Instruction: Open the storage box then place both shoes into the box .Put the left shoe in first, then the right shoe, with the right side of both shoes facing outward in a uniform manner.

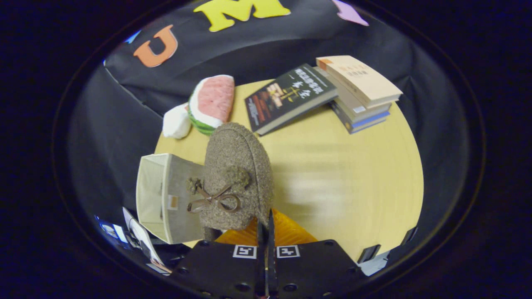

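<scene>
Brown fuzzy shoe (237, 174) hung from the gripper (266, 224), whose fingers were pinched nearly closed on its heel edge, beside the open storage box (160, 195). Carrying it level toward the opening seemed wise. Books (291, 97) and a watermelon plush (212, 101) lay well beyond on the table (353, 174).

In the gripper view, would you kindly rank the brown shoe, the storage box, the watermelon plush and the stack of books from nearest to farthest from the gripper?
The gripper has its fingers closed on the shoe's edge.
1. Brown shoe: held between the fingers, hanging just ahead.
2. Storage box: open, beside the shoe.
3. Watermelon plush: beyond the shoe, at the table's far edge.
4. Stack of books: farthest, across the table.
</scene>
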Available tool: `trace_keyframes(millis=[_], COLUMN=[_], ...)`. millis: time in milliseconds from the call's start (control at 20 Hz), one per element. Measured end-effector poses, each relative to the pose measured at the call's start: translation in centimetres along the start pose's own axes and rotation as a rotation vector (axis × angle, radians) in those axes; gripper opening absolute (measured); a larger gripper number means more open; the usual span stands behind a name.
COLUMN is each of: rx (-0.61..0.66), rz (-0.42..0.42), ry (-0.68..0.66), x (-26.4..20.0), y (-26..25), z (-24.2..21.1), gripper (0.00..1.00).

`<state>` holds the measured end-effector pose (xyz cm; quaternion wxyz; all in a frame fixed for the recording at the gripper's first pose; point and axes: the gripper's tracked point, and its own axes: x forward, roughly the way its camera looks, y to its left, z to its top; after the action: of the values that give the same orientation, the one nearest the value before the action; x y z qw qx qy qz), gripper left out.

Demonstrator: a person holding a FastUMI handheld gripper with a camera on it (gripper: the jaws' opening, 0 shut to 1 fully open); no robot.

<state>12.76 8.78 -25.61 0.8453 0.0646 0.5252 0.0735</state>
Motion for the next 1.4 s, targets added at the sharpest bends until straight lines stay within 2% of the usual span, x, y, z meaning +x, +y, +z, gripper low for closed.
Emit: trace_keyframes(millis=[300,400,500,750,950,1250,1400], rx=[-0.071,-0.062,-0.044,-0.002,-0.015,-0.036,-0.031], rz=[0.073,0.076,0.043,-0.152,-0.257,-0.397,-0.406], ry=[0.007,0.018,0.031,0.090,0.096,0.105,0.106], x=[0.2,1.2,2.7,7.5,9.4,12.8,14.1], y=[14.4,18.4,21.1,22.5,22.1,20.4,20.3], z=[-0.7,-1.3,-2.1,-5.2,-6.2,-6.5,-6.4], gripper=[0.03,0.03,0.03,0.03,0.03,0.03,0.03])
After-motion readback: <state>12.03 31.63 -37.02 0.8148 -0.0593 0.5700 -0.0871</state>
